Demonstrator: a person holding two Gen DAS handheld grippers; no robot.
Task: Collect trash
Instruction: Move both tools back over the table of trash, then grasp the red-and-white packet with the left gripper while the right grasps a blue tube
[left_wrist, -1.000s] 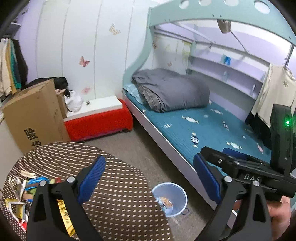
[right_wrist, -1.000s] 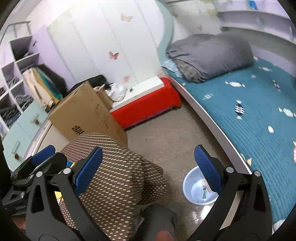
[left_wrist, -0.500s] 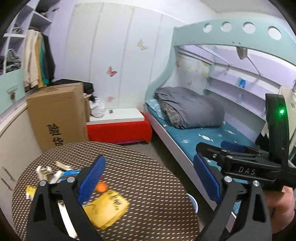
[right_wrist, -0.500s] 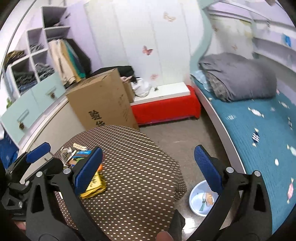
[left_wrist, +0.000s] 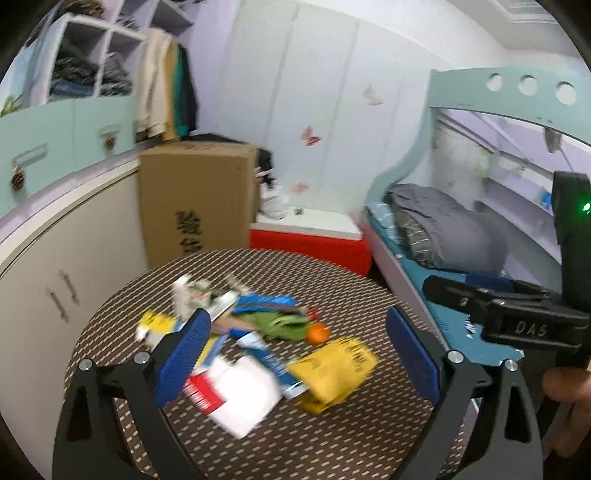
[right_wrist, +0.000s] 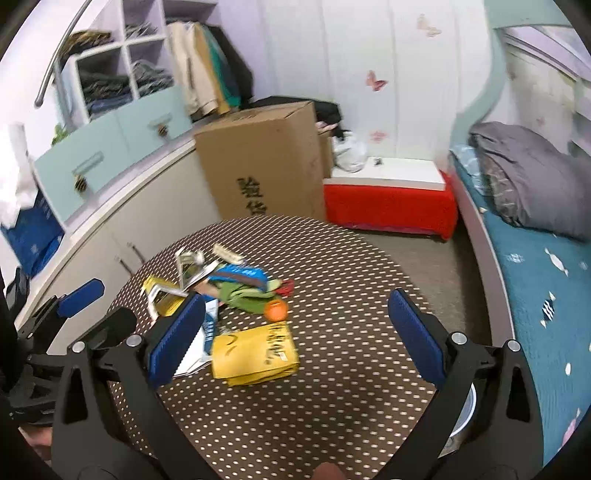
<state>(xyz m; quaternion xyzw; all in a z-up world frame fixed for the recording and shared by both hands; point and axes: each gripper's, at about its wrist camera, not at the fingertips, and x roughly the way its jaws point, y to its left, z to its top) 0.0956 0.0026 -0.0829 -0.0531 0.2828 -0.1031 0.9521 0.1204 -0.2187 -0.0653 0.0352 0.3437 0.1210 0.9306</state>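
A pile of trash lies on a round brown dotted table (left_wrist: 332, 435) (right_wrist: 332, 406): a yellow packet (left_wrist: 334, 369) (right_wrist: 256, 354), a white-and-red wrapper (left_wrist: 236, 395), a green wrapper (left_wrist: 280, 325) (right_wrist: 245, 297), a blue packet (left_wrist: 264, 302) (right_wrist: 240, 275), a small orange ball (left_wrist: 318, 333) (right_wrist: 277, 309) and several silver wrappers. My left gripper (left_wrist: 295, 354) is open and empty above the pile. My right gripper (right_wrist: 295, 339) is open and empty above the table, right of the pile; it also shows in the left wrist view (left_wrist: 517, 314).
A cardboard box (right_wrist: 266, 166) stands behind the table by a white cabinet (left_wrist: 55, 277). A red bench (right_wrist: 388, 203) and a bed with a grey duvet (right_wrist: 528, 184) lie to the right. The rim of a pale bin (right_wrist: 467, 413) shows beside the table.
Both grippers swung left, away from the bin on the floor, and now face the trash pile on the table. Both stay open and empty.
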